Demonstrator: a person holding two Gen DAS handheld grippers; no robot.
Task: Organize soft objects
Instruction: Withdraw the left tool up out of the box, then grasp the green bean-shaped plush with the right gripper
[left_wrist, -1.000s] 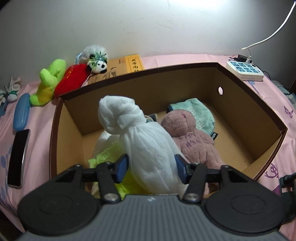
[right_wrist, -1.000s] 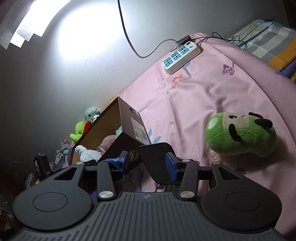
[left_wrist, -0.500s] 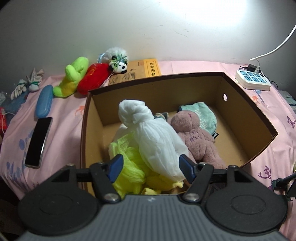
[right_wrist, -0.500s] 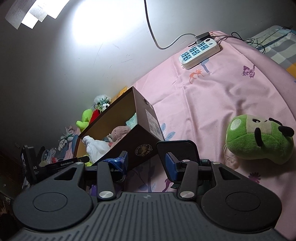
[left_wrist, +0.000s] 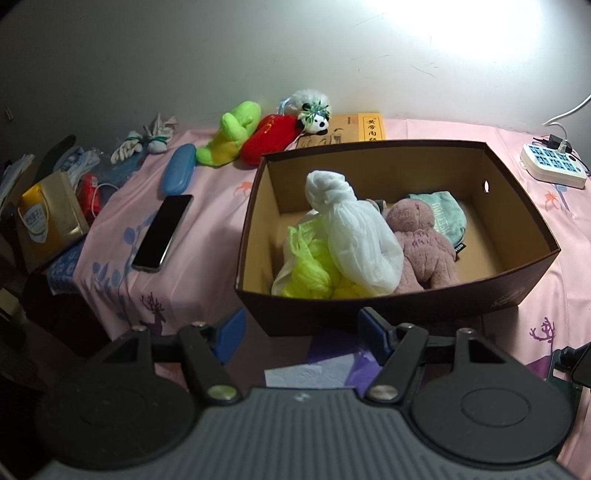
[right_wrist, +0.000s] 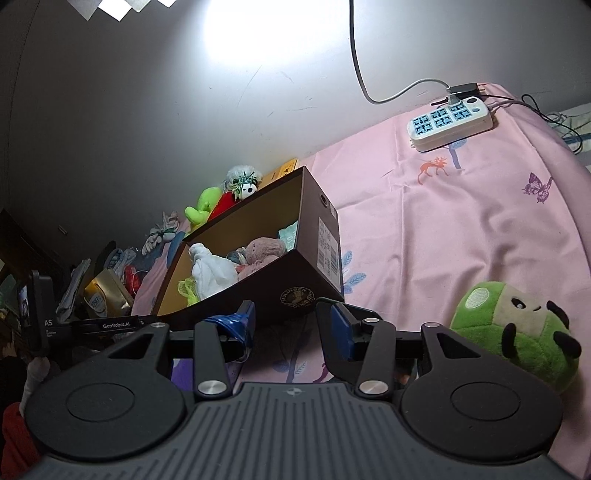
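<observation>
The left gripper (left_wrist: 301, 334) has been drawn back from the white cloth bundle (left_wrist: 354, 236), its fingers parted and empty. The bundle is left inside the cardboard box (left_wrist: 399, 314), beside a pink plush (left_wrist: 424, 243). The right gripper (right_wrist: 290, 325) is held apart, nothing between.

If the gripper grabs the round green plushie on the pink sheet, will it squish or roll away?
The green plushie looks stuffed and fuzzy, so it would probably squish between the pads rather than slip. Its rounded body might roll a little if nudged, though the soft pink sheet should slow it. It is likely light for its size.
</observation>
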